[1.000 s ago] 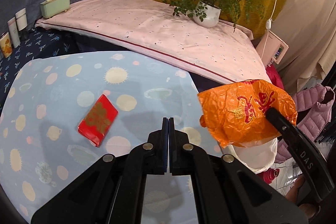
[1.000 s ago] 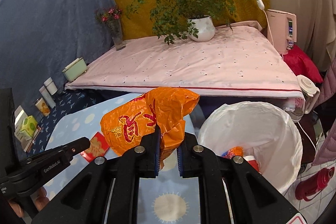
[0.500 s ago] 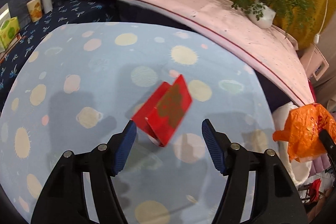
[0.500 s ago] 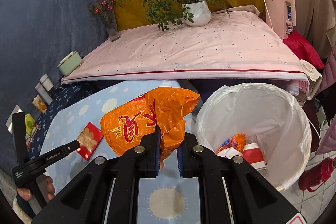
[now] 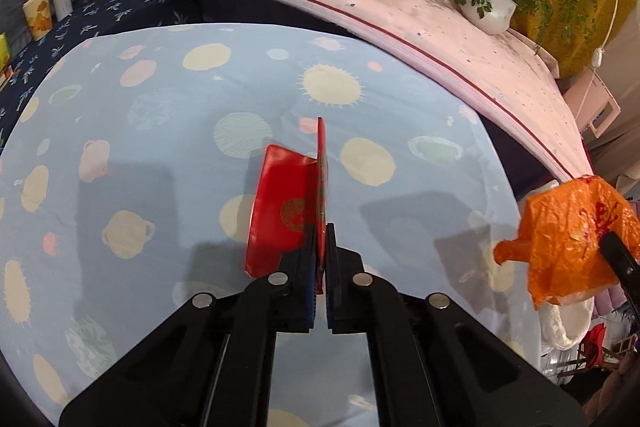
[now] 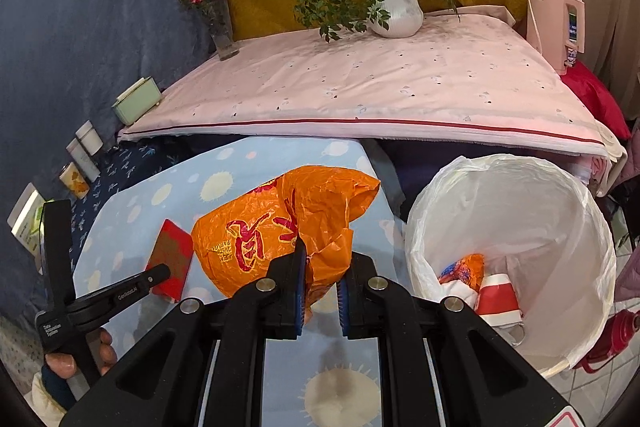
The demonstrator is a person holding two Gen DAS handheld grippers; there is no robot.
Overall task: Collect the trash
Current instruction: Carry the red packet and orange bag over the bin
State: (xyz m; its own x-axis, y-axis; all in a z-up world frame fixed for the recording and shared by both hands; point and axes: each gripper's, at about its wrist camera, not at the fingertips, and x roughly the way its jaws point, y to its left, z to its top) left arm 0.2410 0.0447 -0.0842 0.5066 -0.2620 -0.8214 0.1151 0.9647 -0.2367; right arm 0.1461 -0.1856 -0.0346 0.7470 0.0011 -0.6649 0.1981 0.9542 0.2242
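The left gripper (image 5: 319,247) has just closed its jaws on the red packet (image 5: 286,211), whose clamped edge is hidden between the pads. At three o'clock the right gripper (image 6: 320,269) pinches the orange bag (image 6: 288,227). Farther right, the white-lined bin (image 6: 516,211) holds scraps, partly cut off.

Even indoor light, fisheye-bent edges

Potted plant (image 6: 394,11) and flower vase (image 6: 222,35) way out past the fingertips on a pink cloth (image 6: 360,83); mint box (image 6: 136,101) far left, spotty blue tablecloth (image 5: 160,147) right beneath.
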